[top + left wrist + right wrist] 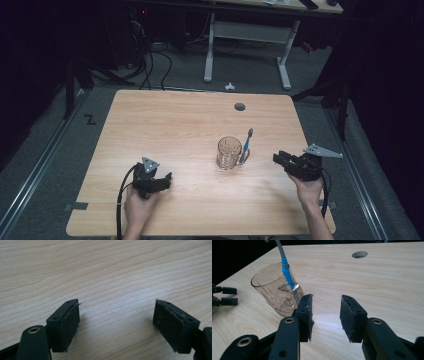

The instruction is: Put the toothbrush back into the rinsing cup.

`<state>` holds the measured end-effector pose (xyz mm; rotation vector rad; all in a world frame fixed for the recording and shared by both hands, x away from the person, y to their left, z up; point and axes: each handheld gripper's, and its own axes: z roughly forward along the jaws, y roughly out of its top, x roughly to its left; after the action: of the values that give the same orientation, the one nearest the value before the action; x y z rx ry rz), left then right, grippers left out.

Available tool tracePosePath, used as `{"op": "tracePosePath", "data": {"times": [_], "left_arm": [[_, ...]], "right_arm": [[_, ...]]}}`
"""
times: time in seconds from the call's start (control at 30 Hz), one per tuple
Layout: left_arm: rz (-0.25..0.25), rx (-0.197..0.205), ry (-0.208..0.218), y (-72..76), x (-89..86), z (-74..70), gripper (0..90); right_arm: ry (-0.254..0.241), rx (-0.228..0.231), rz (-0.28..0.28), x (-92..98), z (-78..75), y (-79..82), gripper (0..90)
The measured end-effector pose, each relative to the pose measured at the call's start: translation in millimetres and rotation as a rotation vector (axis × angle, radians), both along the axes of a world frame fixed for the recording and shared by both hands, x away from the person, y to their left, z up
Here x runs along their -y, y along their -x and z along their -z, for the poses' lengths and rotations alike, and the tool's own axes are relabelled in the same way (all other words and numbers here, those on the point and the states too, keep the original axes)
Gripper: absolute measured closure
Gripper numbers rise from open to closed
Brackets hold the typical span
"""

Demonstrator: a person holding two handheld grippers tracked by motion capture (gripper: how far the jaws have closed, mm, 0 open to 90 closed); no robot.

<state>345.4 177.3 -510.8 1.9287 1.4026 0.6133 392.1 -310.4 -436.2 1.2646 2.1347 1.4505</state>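
Observation:
A clear cut-glass tumbler [229, 152] [278, 293] stands upright right of the middle of the wooden table [165, 120]. A toothbrush [245, 146] [287, 273] with a blue grip leans against the glass's right side, head up. My right gripper [278, 158] [325, 315] hovers low to the right of the glass, open and empty, its jaws pointing toward it. My left gripper [167, 177] [116, 322] rests near the front left, open wide over bare wood, with nothing between the pads. Its fingers [223, 296] also appear at the left edge of the right gripper view.
A round cable hole [240, 106] [359, 254] sits near the table's far edge. Beyond the table stand a white-legged desk [247, 32] and floor cables [150, 65]. A small white object [229, 86] lies on the floor.

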Motion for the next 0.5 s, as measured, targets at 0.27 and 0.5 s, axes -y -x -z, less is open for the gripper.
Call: {"op": "tracePosePath", "data": {"times": [0.27, 0.5], "left_arm": [[0.0, 0.0, 0.0, 0.0, 0.0, 0.0, 22.0], [-0.001, 0.0, 0.001, 0.0, 0.1, 0.0, 22.0]], "right_arm": [[0.007, -0.014, 0.009, 0.5, 7.9, 2.6, 62.3], [0.032, -0.018, 0.011, -1.6, 12.8, 4.1, 61.9]]}}
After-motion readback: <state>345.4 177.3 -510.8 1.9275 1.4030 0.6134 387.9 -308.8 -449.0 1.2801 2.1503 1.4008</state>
